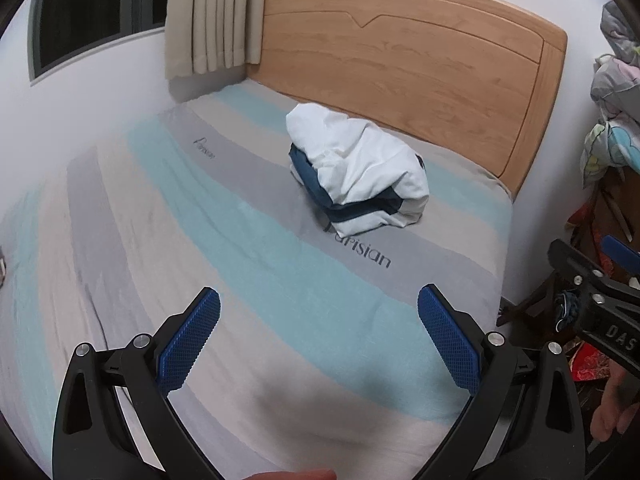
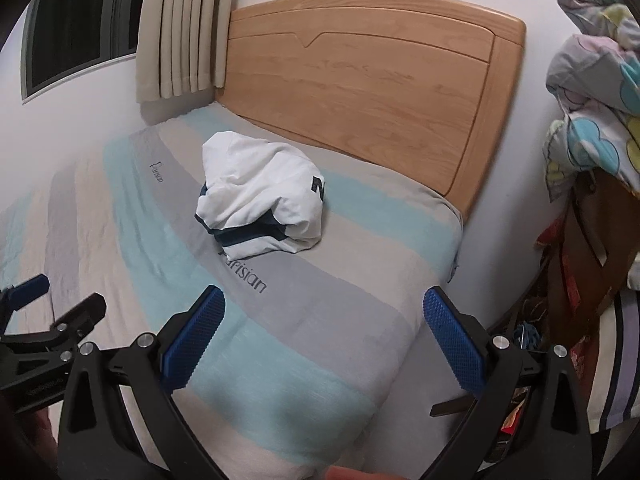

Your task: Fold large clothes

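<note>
The white garment [image 1: 356, 168] lies bunched, perhaps roughly folded, at 12 o'clock on the bed [image 1: 280, 300]. Left gripper [image 1: 319, 334] and right gripper [image 2: 325, 336] are held spread, empty.

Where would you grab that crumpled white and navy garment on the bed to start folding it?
Probably the loose near edge of the white and navy garment, beside the navy band, coming from the foot of the bed. It sits bunched in a heap, and that hem lies lowest and nearest both open grippers, left and right.

You see white walls | dark window [image 1: 92, 12] with beige curtain [image 1: 212, 16] | wooden headboard [image 1: 408, 68] | bed with striped sheet [image 1: 240, 240] | wooden furniture [image 2: 588, 240] at right
</note>
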The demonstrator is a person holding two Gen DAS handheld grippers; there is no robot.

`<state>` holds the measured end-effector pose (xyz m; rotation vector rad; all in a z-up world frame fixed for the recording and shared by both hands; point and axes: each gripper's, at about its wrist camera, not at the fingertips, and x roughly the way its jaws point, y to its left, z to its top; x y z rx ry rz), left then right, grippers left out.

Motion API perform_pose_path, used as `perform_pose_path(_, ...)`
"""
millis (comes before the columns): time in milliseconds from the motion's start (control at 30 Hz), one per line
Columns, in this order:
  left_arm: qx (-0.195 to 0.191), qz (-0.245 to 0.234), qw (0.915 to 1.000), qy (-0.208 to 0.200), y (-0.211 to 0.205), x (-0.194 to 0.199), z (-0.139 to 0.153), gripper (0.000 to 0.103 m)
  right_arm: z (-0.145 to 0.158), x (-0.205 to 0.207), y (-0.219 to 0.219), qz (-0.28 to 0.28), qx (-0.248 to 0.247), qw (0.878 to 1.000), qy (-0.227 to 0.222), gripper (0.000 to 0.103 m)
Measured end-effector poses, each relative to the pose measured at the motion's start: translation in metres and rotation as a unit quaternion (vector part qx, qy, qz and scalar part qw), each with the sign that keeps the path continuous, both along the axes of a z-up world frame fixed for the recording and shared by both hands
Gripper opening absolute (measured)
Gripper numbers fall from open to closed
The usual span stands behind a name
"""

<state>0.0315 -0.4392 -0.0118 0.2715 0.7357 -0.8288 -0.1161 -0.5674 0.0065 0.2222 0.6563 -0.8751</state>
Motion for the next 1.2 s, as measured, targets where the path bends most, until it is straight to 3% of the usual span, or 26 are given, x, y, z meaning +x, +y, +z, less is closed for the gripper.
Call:
perform_pose_path(167,0.002,0.003,0.9997,-0.024,0.003,-0.014,-0.002,0.097,0.0,-0.011,0.0,0.003,-0.011,1.0,-0.003,0.096)
perform_pose_path(1200,-0.008,-0.005,0.9994,-0.034,0.0,-0.031,0.006,0.097,0.005,-0.024,-0.003,0.004,-0.007,1.0,-0.003,0.096)
